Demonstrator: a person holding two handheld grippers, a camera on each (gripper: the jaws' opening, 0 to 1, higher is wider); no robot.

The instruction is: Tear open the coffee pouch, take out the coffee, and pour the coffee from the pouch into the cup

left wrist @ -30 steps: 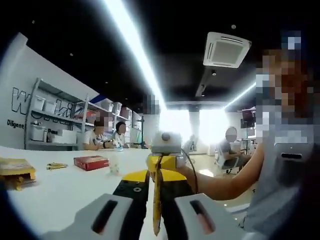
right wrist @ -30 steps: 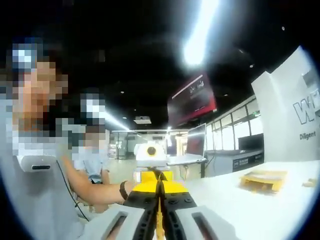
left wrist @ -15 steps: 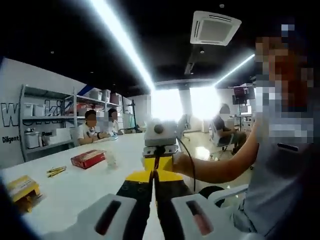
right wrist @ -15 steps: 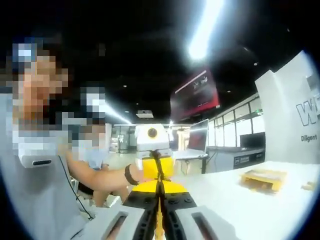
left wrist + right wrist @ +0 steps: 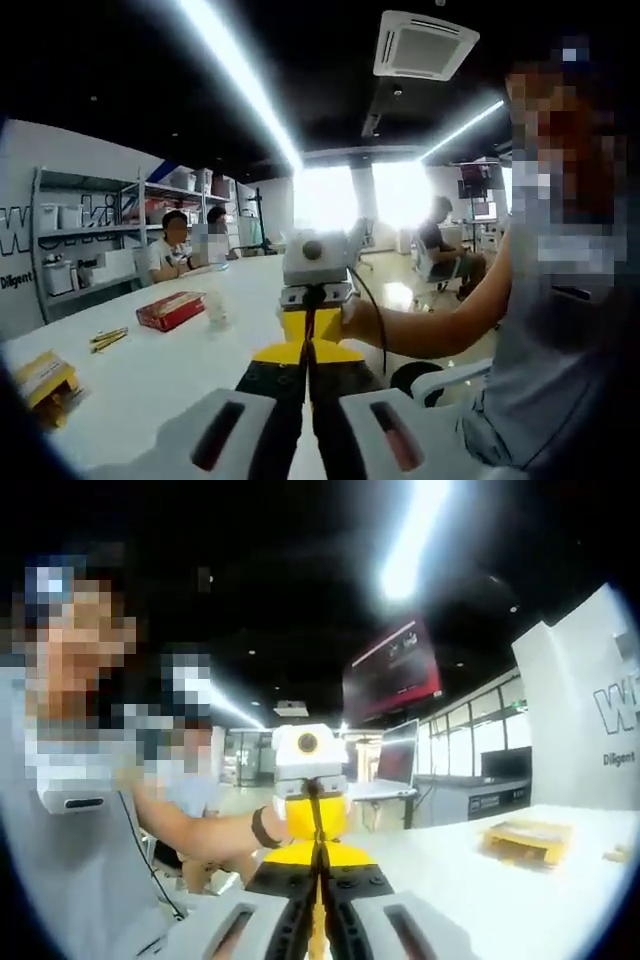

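Observation:
My two grippers face each other above the white table point(image 5: 150, 370), tip to tip. In the left gripper view my left gripper point(image 5: 306, 352) is shut on the coffee pouch point(image 5: 306, 405), seen edge-on as a thin dark line between the jaws. The right gripper point(image 5: 313, 325) meets it from the far side, held by a hand. In the right gripper view my right gripper point(image 5: 318, 848) is shut on the pouch's thin yellow edge point(image 5: 318, 925), with the left gripper point(image 5: 312, 815) just beyond. A small clear cup point(image 5: 215, 310) stands on the table to the left.
A red box point(image 5: 170, 310) lies beside the cup, with yellow sachets point(image 5: 108, 338) and a yellow box point(image 5: 40, 380) nearer the table's left edge. The yellow box point(image 5: 525, 840) also lies at the right. The person's arm point(image 5: 440, 325) reaches in; people sit by shelves behind.
Both views have shifted with the hands. The opposite gripper now sits higher in each view and more of its yellow body shows. The pouch's broad yellow edge in the left view has thinned to a line.

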